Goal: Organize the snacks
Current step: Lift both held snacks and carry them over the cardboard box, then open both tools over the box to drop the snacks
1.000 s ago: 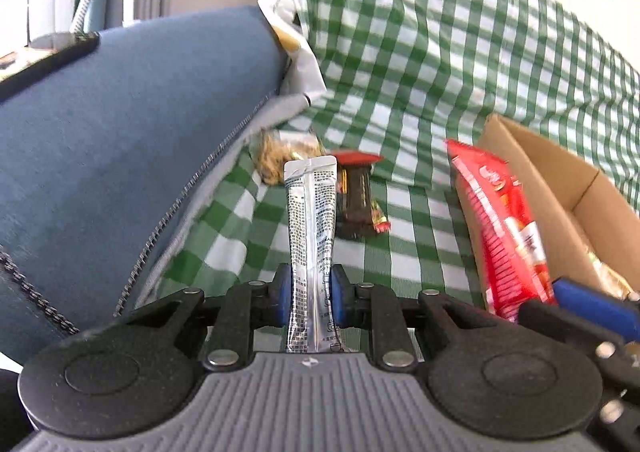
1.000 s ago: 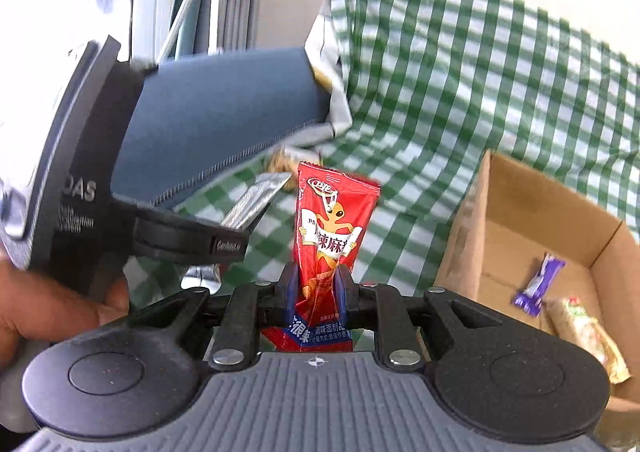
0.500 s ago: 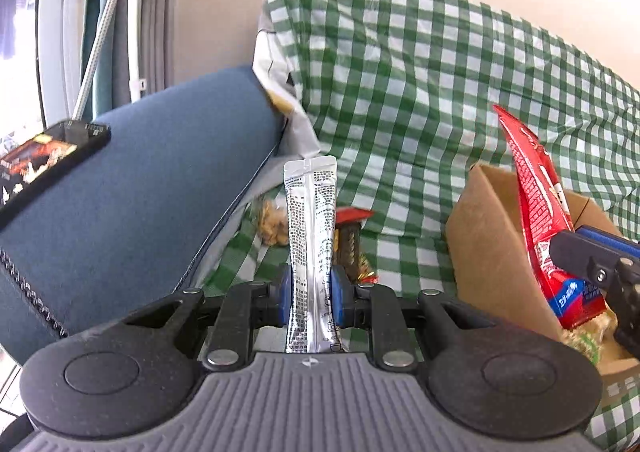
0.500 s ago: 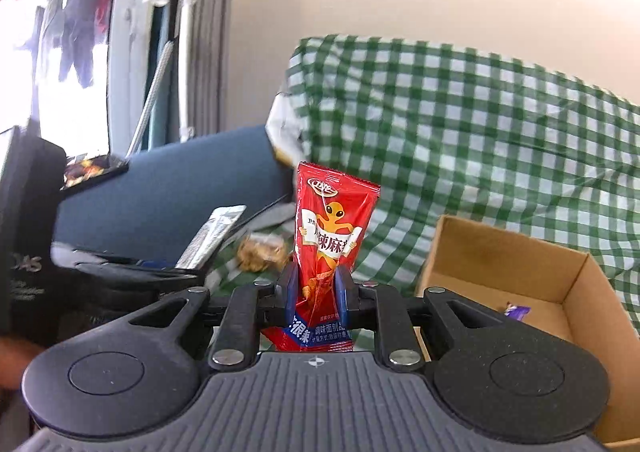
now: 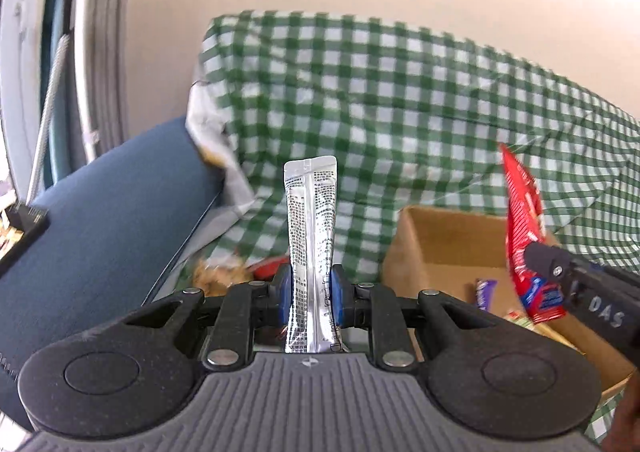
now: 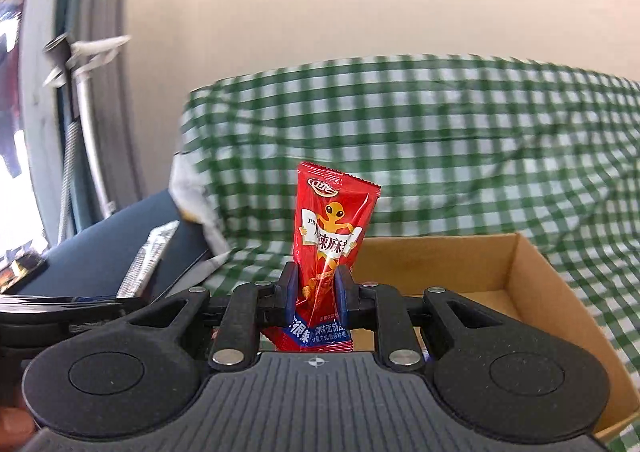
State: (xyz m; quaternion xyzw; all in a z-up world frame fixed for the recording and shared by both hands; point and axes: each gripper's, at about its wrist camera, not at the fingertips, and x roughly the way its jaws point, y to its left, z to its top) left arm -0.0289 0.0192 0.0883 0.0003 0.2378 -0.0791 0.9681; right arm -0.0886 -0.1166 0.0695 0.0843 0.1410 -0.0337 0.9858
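My left gripper (image 5: 308, 302) pinches a silver sachet (image 5: 310, 236) upright; my right gripper (image 6: 317, 298) clamps a red snack packet (image 6: 330, 236) above the cardboard box (image 6: 536, 292).

Two claws are showing: the left claw (image 5: 308, 294) and the right claw (image 6: 317, 294), and each one is gripping exactly one packet. One silver packet (image 5: 310, 252) is standing upright in the left one, and one red packet (image 6: 330, 248) is standing in the right one.

One cardboard box (image 6: 532, 284) is lying open on one green checked cloth (image 5: 400, 123). Inside the box, one purple wrapper (image 5: 485, 292) is showing; further packets beside it are too hidden to count.

On the cloth, left of the box, one packet of brownish snacks (image 5: 218, 274) and one red-edged wrapper (image 5: 270, 266) are lying. One blue cushion (image 5: 104, 219) is lying at the left.
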